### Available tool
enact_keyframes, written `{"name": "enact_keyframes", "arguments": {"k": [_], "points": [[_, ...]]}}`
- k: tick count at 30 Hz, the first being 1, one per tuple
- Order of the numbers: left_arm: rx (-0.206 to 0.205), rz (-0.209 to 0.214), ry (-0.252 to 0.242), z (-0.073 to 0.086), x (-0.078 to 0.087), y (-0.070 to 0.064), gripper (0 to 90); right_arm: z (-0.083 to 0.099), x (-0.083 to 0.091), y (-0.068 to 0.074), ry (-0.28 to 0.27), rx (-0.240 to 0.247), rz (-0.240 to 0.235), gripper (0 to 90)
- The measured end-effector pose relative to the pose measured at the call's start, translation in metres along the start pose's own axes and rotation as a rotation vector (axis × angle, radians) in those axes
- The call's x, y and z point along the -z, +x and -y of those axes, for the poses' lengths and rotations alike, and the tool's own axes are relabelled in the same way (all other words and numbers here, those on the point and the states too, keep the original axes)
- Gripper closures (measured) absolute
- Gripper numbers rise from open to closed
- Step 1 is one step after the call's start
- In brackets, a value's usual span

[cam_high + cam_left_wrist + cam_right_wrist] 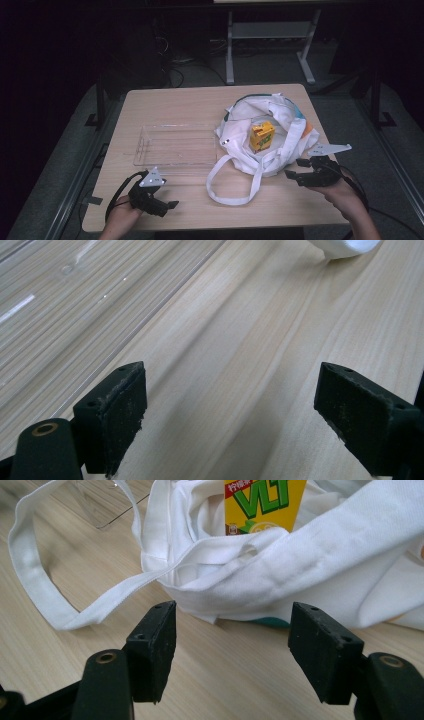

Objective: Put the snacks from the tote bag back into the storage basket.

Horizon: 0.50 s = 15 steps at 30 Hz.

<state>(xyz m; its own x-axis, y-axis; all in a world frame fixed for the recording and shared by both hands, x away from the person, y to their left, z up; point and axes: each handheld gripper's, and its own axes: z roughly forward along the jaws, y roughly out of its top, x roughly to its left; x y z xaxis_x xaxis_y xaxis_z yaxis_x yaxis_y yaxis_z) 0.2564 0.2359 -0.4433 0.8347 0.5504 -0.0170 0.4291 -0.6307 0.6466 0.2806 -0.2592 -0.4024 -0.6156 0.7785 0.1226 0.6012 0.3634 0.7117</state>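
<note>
The yellow drink carton (261,137) sits in my white cloth tote bag (287,120), unmoved; both my left gripper (167,206) and right gripper (293,169) gape, released, near it

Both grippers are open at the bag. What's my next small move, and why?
Probably ease the right gripper forward onto the white bag's near rim: its jaws stand open just short of the cloth, and the yellow drink carton sits inside. The left gripper is open over bare table.

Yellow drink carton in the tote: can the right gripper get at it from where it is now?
Probably yes. The yellow drink carton stands upright in the open white tote bag, its top exposed. The right gripper is open just outside the bag, but a bag strap crosses the carton's lower part, so coming from above looks safer.
</note>
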Motion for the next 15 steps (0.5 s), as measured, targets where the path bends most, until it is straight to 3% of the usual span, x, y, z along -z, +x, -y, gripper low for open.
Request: {"name": "enact_keyframes", "arguments": {"k": [9, 15], "points": [[-0.004, -0.002, 0.0, -0.001, 0.0, -0.001, 13.4, -0.013, -0.009, 0.001, 0.013, 0.012, 0.001, 43.7], [-0.007, 0.002, 0.005, -0.001, 0.0, -0.002, 13.4, -0.019, -0.013, 0.002, 0.018, 0.023, -0.009, 56.1]]}}
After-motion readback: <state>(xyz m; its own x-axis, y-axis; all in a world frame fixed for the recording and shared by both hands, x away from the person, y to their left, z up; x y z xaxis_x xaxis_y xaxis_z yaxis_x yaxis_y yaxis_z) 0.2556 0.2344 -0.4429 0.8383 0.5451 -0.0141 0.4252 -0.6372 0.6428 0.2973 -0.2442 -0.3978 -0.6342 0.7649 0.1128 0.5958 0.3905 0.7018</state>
